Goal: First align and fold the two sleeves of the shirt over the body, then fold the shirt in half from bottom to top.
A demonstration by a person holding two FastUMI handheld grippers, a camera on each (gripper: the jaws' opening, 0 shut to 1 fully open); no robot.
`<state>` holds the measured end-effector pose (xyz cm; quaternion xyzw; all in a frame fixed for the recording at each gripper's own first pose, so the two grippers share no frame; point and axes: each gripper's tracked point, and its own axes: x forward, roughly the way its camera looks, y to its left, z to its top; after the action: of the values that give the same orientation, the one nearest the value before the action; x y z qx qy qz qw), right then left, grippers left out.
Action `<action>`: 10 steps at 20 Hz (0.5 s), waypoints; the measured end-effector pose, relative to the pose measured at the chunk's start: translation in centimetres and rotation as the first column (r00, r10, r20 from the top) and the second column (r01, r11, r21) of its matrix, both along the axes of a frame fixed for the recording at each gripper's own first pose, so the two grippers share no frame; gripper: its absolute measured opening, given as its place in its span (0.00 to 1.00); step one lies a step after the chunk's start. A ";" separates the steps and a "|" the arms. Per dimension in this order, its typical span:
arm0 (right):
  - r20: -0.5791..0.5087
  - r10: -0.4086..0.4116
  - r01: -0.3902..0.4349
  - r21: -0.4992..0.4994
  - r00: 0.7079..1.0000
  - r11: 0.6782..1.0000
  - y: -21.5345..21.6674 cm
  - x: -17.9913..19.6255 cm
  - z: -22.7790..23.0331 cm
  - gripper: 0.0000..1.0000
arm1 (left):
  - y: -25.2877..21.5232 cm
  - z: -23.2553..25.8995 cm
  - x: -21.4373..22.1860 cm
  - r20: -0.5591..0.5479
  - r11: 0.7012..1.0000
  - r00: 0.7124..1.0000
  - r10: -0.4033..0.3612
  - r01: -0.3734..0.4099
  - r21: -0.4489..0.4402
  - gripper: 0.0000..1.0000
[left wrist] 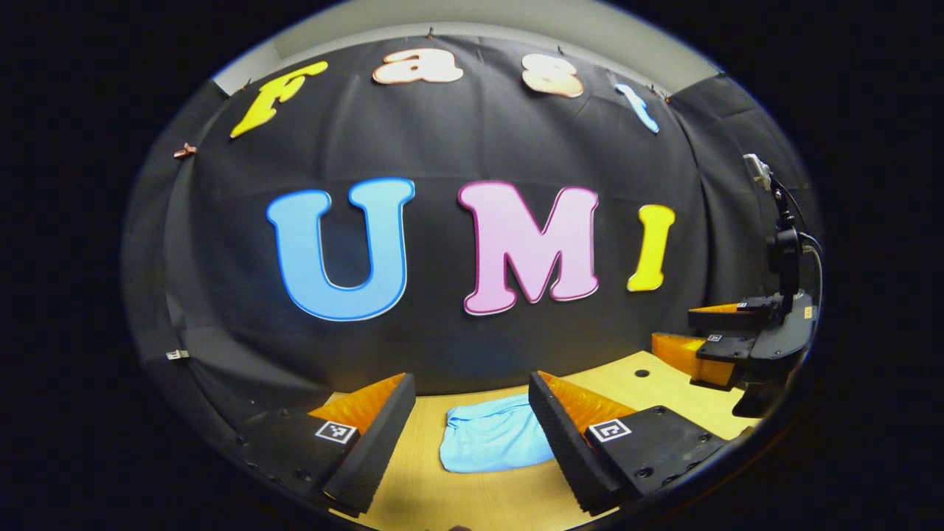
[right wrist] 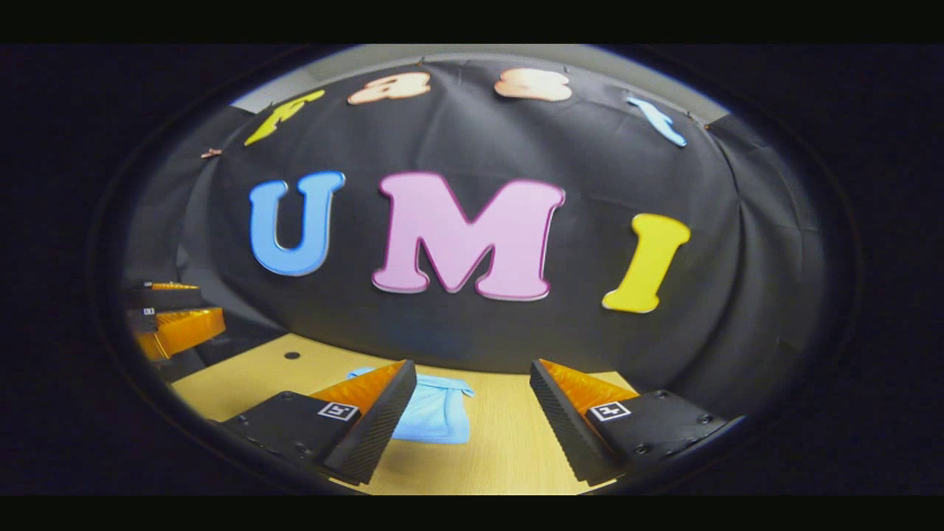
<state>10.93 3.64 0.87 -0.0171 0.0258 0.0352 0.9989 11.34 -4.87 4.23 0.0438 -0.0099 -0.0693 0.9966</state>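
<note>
1. Left gripper view: the left gripper [left wrist: 472,413] sits at the bottom centre of the frame with its fingers spread wide and nothing between them. The light blue shirt [left wrist: 493,441] lies low in the frame on the wooden table [left wrist: 472,501], seen through the gap between the fingers. It looks like a compact bundle, with no sleeve that can be made out.

2. Same view, right edge of the frame: the right gripper [left wrist: 708,341] hangs above the table's far corner, fingers parted and empty, well apart from the shirt.

3. Right gripper view: the right gripper [right wrist: 472,402] fills the bottom centre, fingers apart and holding nothing. The shirt [right wrist: 435,413] lies lower centre-left, partly behind the left-hand finger. At the left edge the left gripper [right wrist: 173,310] appears, also parted.

4. Judgement: both grippers are raised off the cloth. If sleeves need folding, bring each gripper down on an outer edge, pinch only the top layer, and move both together so the edges line up.
</note>
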 end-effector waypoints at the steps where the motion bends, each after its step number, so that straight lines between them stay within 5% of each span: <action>1: 0.008 -0.003 0.003 0.010 1.000 1.000 -0.1 -1.8 0.8 0.97 | 0.0 0.7 -3.3 0.006 1.000 1.000 -0.007 0.007 0.000 0.98; 10: -0.004 -0.002 0.002 0.035 1.000 0.999 -1.5 -19.7 3.2 0.96 | -1.8 -0.9 -21.9 -0.010 0.998 1.000 -0.010 0.010 -0.057 0.99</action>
<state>-8.80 2.16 4.03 0.0004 0.0273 0.0347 0.9990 -10.55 -6.68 3.31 0.0150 -0.0072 -0.0741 0.9971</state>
